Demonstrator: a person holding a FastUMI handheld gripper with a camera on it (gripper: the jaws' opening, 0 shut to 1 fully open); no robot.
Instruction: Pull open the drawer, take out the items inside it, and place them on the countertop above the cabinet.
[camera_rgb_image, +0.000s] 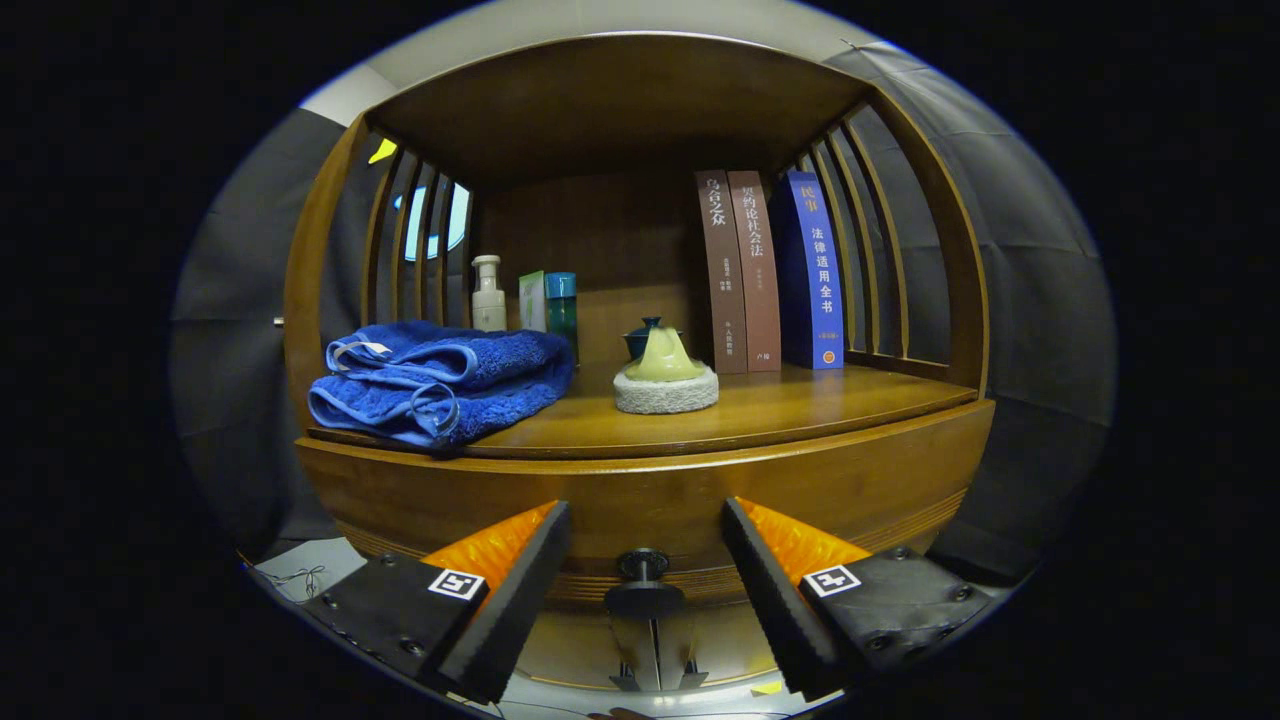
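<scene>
A wooden cabinet stands ahead, its drawer front (640, 500) curved and closed, with a small dark round knob (643, 566) low in the middle. My gripper (645, 525) is open, its two fingers spread to either side of the knob and not touching it. The knob sits between the fingertips, slightly beyond them. Above the drawer lies the wooden countertop (800, 405), under a shelf roof. What the drawer holds is hidden.
On the countertop lie a folded blue towel (440, 380) at the left, a pump bottle (488, 295), a green box and teal bottle (560, 305) behind it, a yellow-green cone on a round stone coaster (666, 385) in the middle, and three upright books (770, 270) at the right.
</scene>
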